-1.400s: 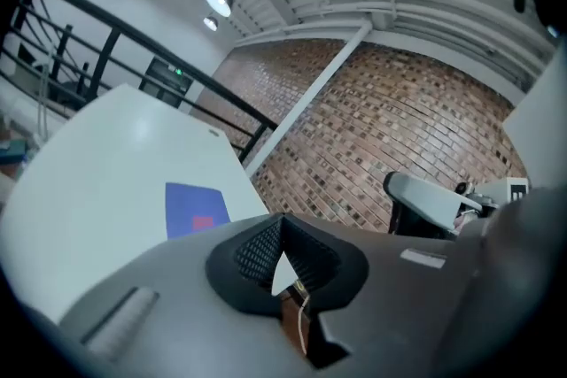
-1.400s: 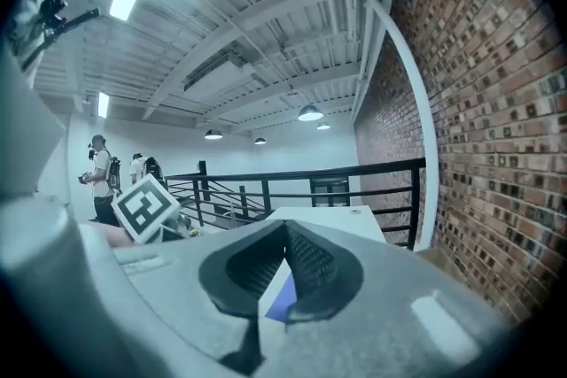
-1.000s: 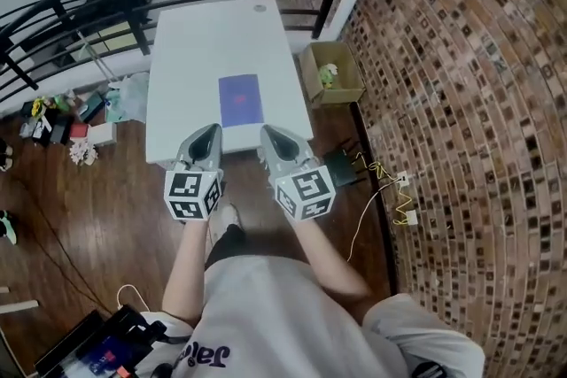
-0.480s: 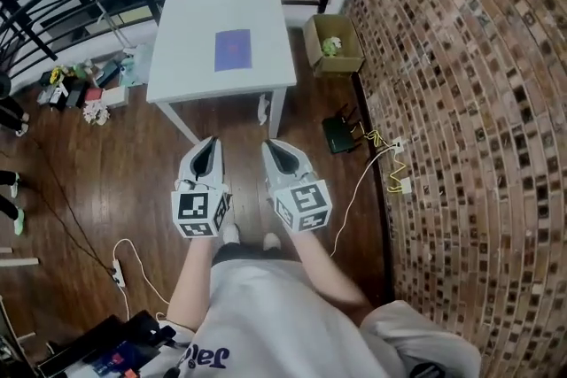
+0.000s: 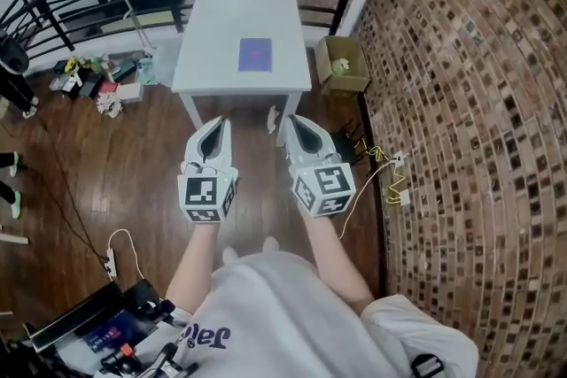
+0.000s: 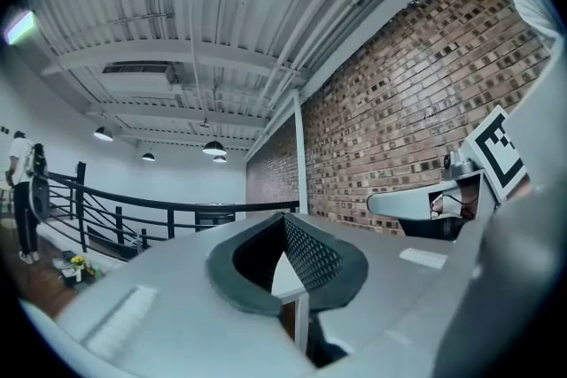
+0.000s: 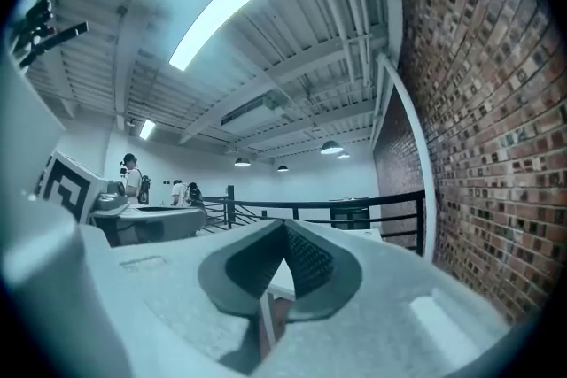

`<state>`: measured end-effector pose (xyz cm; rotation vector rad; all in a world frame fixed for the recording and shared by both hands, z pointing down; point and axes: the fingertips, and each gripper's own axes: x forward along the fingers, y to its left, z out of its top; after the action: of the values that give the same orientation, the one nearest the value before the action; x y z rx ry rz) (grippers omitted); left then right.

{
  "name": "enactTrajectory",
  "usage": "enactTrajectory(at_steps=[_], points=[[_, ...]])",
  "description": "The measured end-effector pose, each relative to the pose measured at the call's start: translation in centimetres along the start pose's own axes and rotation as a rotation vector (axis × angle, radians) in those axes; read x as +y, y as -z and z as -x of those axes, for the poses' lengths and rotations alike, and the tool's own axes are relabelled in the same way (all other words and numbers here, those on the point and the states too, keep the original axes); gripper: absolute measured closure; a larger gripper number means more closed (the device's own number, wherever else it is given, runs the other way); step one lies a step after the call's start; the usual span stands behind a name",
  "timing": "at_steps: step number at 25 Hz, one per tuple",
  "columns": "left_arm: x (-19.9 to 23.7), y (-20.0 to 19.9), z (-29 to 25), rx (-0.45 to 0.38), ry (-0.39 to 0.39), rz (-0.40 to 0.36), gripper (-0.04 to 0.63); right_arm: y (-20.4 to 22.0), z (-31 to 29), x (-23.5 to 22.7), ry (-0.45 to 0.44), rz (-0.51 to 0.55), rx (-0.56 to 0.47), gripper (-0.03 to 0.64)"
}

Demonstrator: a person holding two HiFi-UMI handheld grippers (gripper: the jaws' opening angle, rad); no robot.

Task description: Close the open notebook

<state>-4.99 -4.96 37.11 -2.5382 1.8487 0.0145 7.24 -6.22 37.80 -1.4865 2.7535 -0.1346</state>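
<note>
Appears finished: flat purple notebook [image 5: 255,55] closed mid white square table [image 5: 208,71]; left grey gripper [image 5: 216,125], right grey gripper [image 5: 296,121] well away from it, jaws together, empty.

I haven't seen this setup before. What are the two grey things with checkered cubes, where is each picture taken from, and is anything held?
No robot here: a person holds the left hand-held gripper and the right hand-held gripper, one per hand; the marker cubes are part of them. One picture comes from a camera on the person's head, looking down. The other two come from cameras riding on each hand-held gripper, looking along its jaws. Both pairs of jaws are closed on nothing. The person stands back from the white table, where a purple notebook lies flat, too far off to tell more. A cardboard box sits on the floor beside the table.
</note>
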Motion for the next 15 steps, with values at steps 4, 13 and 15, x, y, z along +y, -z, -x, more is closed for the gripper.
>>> enactTrajectory(at_steps=[4,13,15], points=[[1.4,1.8,2.6,0.019,-0.02,0.002,0.58,2.3,0.2,4.1,-0.055,-0.018,0.049,0.626],[3.5,2.7,5.8,0.042,-0.051,0.012,0.58,2.3,0.5,7.3,-0.083,0.016,0.049,0.626],[3.2,2.9,5.6,0.05,-0.045,0.018,0.58,2.5,0.6,6.8,-0.075,0.016,0.056,0.626]])
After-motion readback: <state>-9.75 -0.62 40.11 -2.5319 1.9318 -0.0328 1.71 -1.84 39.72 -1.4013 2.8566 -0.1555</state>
